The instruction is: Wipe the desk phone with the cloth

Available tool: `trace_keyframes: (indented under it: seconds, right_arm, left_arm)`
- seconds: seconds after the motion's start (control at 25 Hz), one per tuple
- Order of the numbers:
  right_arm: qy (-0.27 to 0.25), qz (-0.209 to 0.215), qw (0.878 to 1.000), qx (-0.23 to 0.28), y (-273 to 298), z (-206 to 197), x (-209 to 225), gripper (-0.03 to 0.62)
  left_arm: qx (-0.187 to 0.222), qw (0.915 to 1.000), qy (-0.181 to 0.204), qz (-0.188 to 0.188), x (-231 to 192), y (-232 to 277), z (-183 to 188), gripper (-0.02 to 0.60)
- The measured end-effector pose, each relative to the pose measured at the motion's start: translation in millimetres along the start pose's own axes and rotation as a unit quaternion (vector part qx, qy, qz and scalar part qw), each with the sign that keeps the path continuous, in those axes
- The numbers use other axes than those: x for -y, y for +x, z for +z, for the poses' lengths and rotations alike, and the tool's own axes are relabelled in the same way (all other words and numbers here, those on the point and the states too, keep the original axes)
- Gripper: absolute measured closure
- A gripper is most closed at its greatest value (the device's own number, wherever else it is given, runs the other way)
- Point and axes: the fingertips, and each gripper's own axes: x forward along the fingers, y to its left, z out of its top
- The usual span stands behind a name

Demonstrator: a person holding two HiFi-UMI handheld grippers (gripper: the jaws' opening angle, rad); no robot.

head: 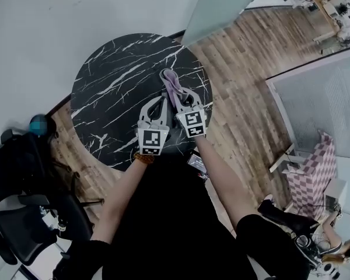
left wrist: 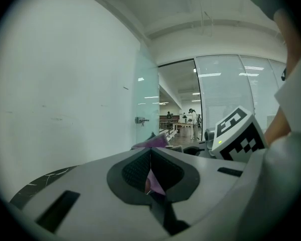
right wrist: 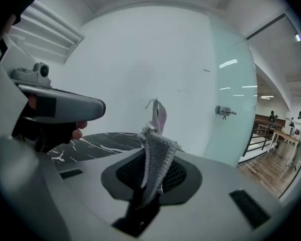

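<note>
The soft pale purple cloth (head: pixel 171 85) is held up above the round black table with white streaks (head: pixel 111 92). The right gripper (head: pixel 182 101) has its jaws shut tight on the cloth, and one end sticks up past the tips. The left gripper (head: pixel 156 107) is just beside it, on its left. In the left gripper view its jaws are pressed together. A bit of purple shows in the thin slit between them. I cannot tell if that bit is pinched there.
</note>
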Motion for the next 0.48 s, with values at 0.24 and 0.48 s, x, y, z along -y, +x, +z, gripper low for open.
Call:
trace_keyframes:
  seconds: [0.24,0.48]
  right_arm:
    - [0.0,0.027,0.999,-0.044,22,-28,-5,0.523]
    - [0.013,0.039,0.996,-0.081,31,-51,-9,0.523]
  left_arm:
    - [-0.016,0.9997,-0.016,0.012,-9,-5,-15,0.566]
    - [-0.03,0.9992,-0.023,0.01,-8,-3,-27,0.568]
